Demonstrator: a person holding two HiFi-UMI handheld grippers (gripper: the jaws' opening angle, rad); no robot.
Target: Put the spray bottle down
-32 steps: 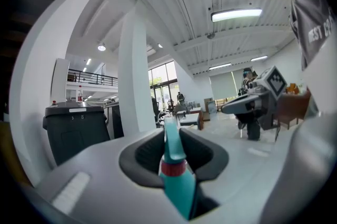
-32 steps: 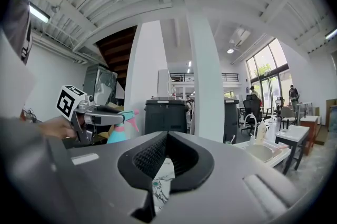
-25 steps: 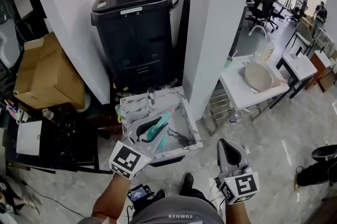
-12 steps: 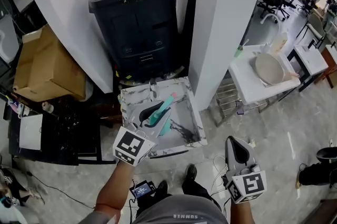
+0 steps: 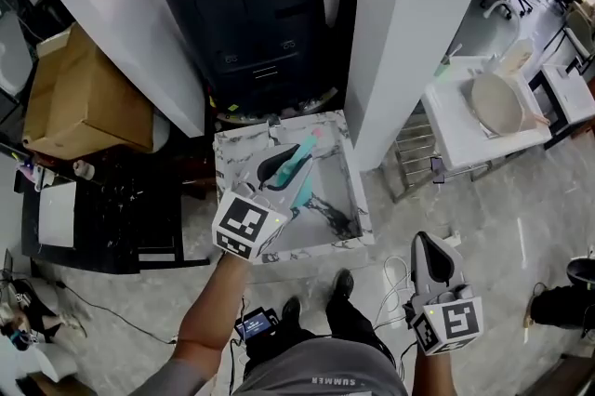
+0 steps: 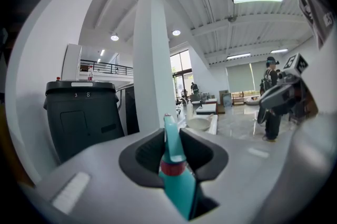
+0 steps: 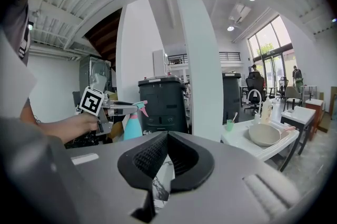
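A teal spray bottle (image 5: 302, 178) with a red collar and pink nozzle tip hangs over the small marble-patterned table (image 5: 346, 227). My left gripper (image 5: 286, 169) is shut on its neck. In the left gripper view the bottle (image 6: 176, 181) is pinched between the dark pads, nozzle pointing away. In the right gripper view, the bottle (image 7: 132, 123) shows upright in that grip, above the table. My right gripper (image 5: 429, 243) hangs lower right over the floor, beside the table. Its jaws (image 7: 167, 139) meet at the tips with nothing between them.
A black wheeled bin (image 5: 256, 4) stands behind the table between a slanted white wall and a white column (image 5: 409, 13). A cardboard box (image 5: 79, 97) and a dark low rack (image 5: 121, 217) lie to the left. To the right stands a white sink stand (image 5: 493, 106); cables (image 5: 395, 278) trail on the floor.
My left gripper has carried the bottle forward over the marble table and lower. The right gripper has sunk slightly beside the table, still shut.
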